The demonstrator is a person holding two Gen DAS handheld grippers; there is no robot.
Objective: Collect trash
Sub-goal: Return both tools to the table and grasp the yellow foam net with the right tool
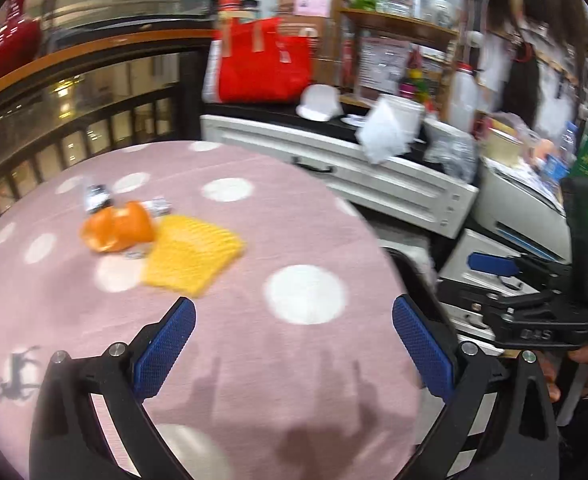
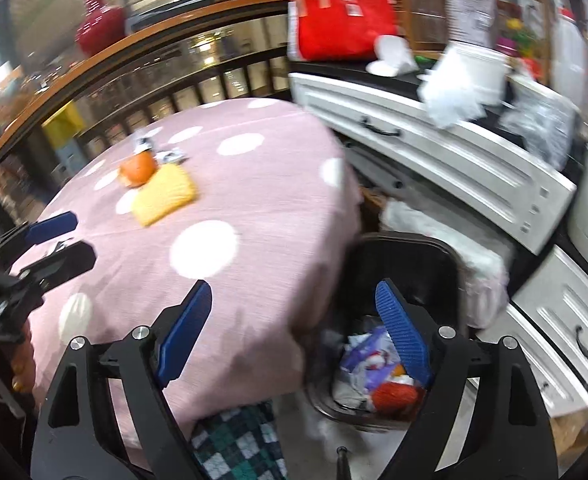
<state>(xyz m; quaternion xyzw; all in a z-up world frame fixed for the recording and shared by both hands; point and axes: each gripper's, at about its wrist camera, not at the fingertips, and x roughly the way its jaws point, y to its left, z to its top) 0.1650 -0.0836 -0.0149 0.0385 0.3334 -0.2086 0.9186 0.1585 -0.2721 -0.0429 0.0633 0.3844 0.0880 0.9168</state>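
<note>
Orange peel, a yellow mesh pad and two small silver wrappers lie on the pink dotted tablecloth. My left gripper is open and empty above the near part of the table, well short of the trash. My right gripper is open and empty, straddling the table's right edge above a black bin that holds crumpled trash. The right gripper also shows in the left wrist view.
White drawer units with clutter and a red bag stand to the right and behind. A dark railing runs behind the table. A checked cloth lies under the table edge.
</note>
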